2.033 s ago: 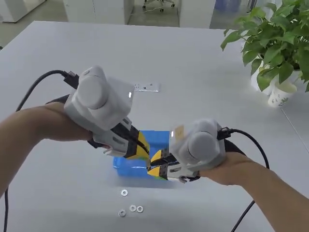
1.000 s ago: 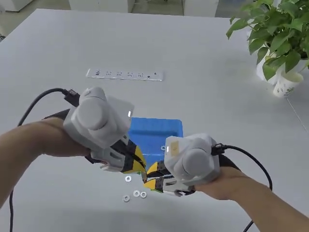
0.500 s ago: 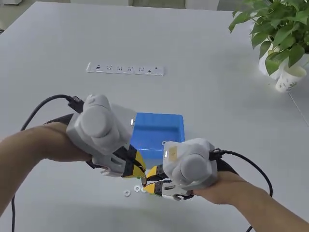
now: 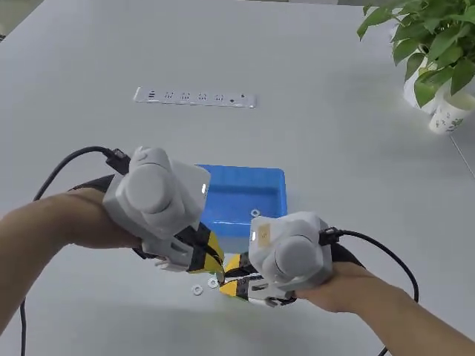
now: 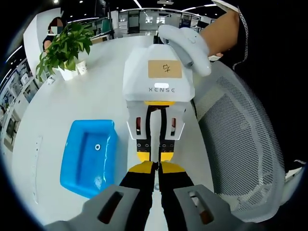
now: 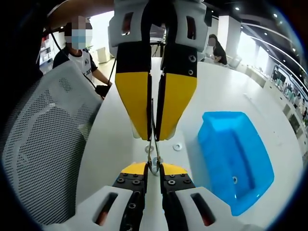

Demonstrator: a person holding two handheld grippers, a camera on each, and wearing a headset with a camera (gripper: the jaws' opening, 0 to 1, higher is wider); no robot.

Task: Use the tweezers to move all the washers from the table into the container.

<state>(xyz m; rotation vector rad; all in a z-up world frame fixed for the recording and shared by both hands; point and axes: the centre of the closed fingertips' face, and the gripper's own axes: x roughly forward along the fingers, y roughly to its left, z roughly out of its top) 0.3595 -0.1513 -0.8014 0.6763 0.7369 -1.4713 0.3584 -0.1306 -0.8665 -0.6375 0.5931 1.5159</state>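
Left gripper (image 4: 210,257) and right gripper (image 4: 233,273), nose to nose, both clamped on the tweezers (image 6: 154,159)
Loose washers (image 4: 198,289) just beside the blue container (image 4: 272,185), one washer (image 4: 255,213) inside.

White power strip (image 4: 194,98) lies flat on the grey worktop (image 4: 334,148), well apart from the leafy potted plant (image 4: 434,37) and paper cup (image 4: 447,117). Mesh chair (image 5: 240,139) alongside.

Glossy blue plastic container (image 4: 256,185) on a smooth, matt grey table (image 4: 319,104); the washers (image 4: 197,290) glint like bare metal, and the tweezers (image 6: 153,144) look like thin polished steel.
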